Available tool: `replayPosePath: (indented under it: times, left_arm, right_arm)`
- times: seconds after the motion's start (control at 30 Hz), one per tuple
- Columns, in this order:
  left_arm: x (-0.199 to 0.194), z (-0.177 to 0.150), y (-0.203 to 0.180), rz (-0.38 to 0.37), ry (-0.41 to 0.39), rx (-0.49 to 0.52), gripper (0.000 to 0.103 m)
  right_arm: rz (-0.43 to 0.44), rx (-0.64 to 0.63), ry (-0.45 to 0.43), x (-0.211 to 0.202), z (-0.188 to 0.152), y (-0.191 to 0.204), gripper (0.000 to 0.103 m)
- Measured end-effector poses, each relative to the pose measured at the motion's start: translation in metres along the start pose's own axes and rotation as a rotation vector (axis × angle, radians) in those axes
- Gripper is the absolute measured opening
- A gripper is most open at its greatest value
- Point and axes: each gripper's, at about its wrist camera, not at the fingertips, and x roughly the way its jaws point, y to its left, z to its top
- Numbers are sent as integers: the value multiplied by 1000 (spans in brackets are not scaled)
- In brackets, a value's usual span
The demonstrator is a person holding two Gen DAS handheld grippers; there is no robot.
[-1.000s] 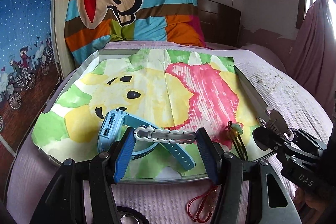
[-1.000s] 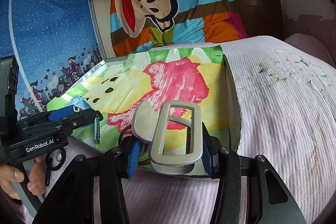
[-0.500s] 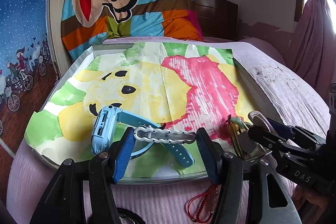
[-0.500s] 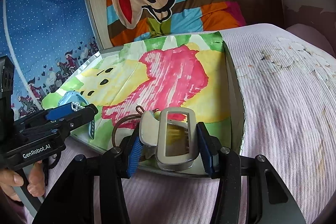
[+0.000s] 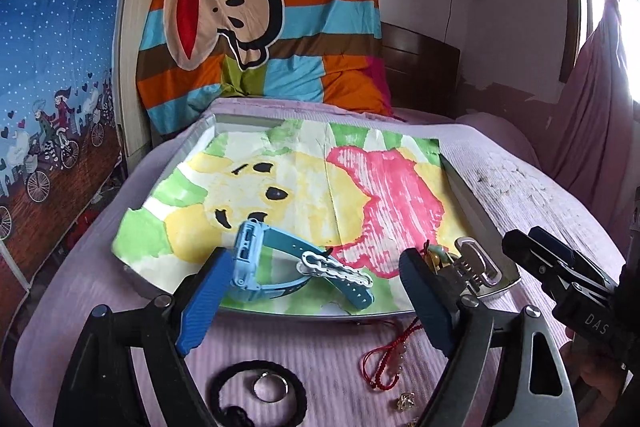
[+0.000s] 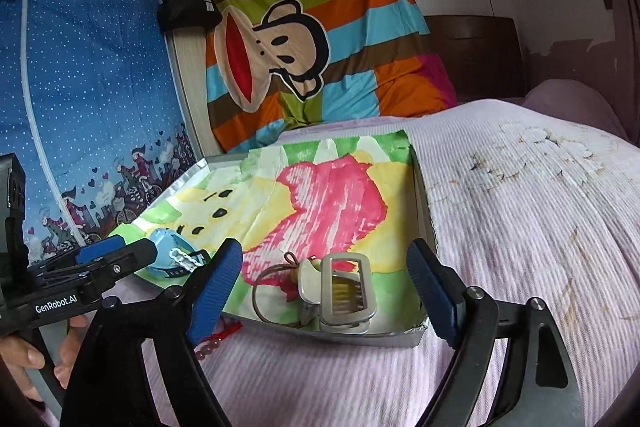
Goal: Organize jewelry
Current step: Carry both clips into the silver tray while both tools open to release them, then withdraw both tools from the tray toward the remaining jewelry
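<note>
In the left wrist view my left gripper stands open at the near edge of the foil tray. Just beyond its fingers a white hair clip lies loose on a blue watch. My right gripper is open too. A silver claw clip rests free in the tray's near right corner, beside a brown hair ring and a small green and yellow charm. The tray is lined with a painted sheet.
On the pink bedspread in front of the tray lie a black hair tie, a silver ring, a red bead bracelet and a small gold piece. A striped monkey blanket hangs behind. A hand holds the left gripper.
Both grippers opened and drew back. The white clip left the left fingers and now lies on the watch. The silver claw clip left the right fingers and sits in the tray corner.
</note>
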Motion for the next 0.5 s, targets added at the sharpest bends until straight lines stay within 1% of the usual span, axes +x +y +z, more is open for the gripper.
replayPosePath:
  times: [0.07, 0.13, 0.17, 0.23, 0.27, 0.4, 0.5]
  left_arm:
    - [-13, 1, 4, 15, -27, 3, 92]
    - [-28, 2, 8, 33, -66, 8, 101]
    - [-35, 2, 10, 37, -83, 7, 102]
    - [-47, 2, 15, 36, -106, 0, 103]
    - [-52, 1, 18, 35, -114, -5, 103]
    - [-76, -5, 28, 37, -159, -15, 103]
    - [-91, -13, 31, 55, -189, -6, 103]
  right_arm:
    - [0, -13, -36, -12, 3, 6, 93]
    - [2, -23, -71, -25, 4, 13, 94]
    - [6, -30, -83, -32, 4, 16, 95]
    - [1, -50, -108, -45, 3, 24, 101]
    - [-6, -65, -122, -51, 2, 28, 102]
    - [-31, -126, -170, -78, -2, 42, 102]
    - [-25, -153, -194, -95, -4, 50, 102]
